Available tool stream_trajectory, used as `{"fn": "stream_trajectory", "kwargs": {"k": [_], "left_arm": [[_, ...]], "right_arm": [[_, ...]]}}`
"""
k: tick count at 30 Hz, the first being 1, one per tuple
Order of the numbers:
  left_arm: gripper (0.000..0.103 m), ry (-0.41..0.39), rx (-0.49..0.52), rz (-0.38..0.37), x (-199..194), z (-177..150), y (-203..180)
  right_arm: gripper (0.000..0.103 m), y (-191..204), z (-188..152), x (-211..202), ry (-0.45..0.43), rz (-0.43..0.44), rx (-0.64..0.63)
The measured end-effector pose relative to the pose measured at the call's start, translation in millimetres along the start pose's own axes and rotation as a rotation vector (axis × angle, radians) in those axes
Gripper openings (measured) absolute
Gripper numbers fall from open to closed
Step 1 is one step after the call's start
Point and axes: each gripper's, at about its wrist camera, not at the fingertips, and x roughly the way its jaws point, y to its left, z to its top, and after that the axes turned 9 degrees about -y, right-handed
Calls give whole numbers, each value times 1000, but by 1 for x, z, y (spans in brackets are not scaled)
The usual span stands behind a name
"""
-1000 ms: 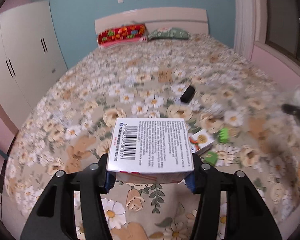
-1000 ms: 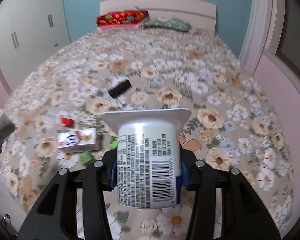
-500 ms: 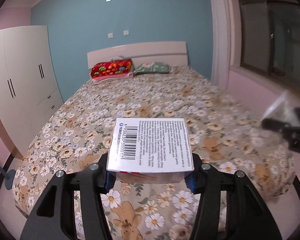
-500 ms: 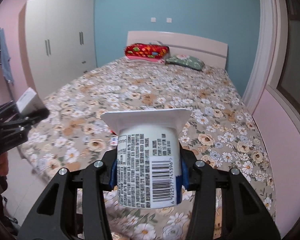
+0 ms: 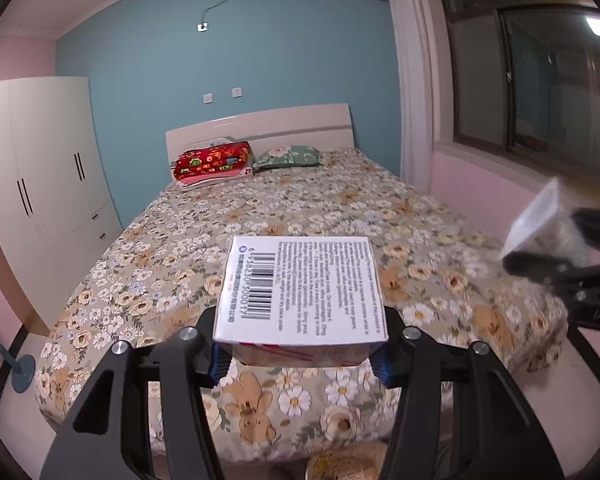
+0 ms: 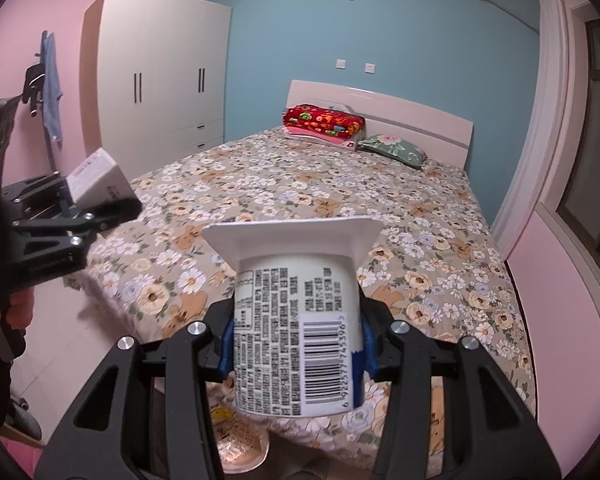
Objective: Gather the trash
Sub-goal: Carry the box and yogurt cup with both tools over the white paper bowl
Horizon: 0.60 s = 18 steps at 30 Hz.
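Observation:
My left gripper [image 5: 300, 356] is shut on a small white carton [image 5: 300, 292] with a barcode and print on top, held above the foot of the bed. In the right wrist view that same carton [image 6: 96, 178] and left gripper [image 6: 100, 212] show at the left edge, with a hand below them. My right gripper [image 6: 296, 344] is shut on a white yogurt cup [image 6: 296, 320], its blue pads pressing both sides, its wide rim pointing away. The cup [image 5: 540, 224] and right gripper [image 5: 556, 256] appear blurred at the right of the left wrist view.
A bed with a floral cover [image 5: 300, 208] fills the room, with a red pillow [image 5: 212, 164] and a green pillow [image 5: 288, 158] at the headboard. A white wardrobe [image 6: 156, 92] stands left, a window [image 5: 520, 80] right. Something round and tan [image 6: 240, 440] lies on the floor below.
Both grippers have pulled back from the bed and risen, each still holding its item. The view now takes in the whole bed and walls; the trash left on the cover is out of sight.

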Motion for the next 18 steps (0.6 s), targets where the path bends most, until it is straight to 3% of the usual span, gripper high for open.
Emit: {"fn": "stream_trajectory", "kwargs": {"k": [5, 10, 18], "left_arm": [[56, 38, 44, -24, -10, -28, -13], [56, 125, 50, -50, 3, -67, -17], [56, 323, 45, -86, 39, -162, -24]], "right_arm": [[48, 17, -31, -5, 44, 27, -6], [48, 31, -73, 8, 114, 61, -5], [48, 58, -159, 54, 281, 145, 30]]}}
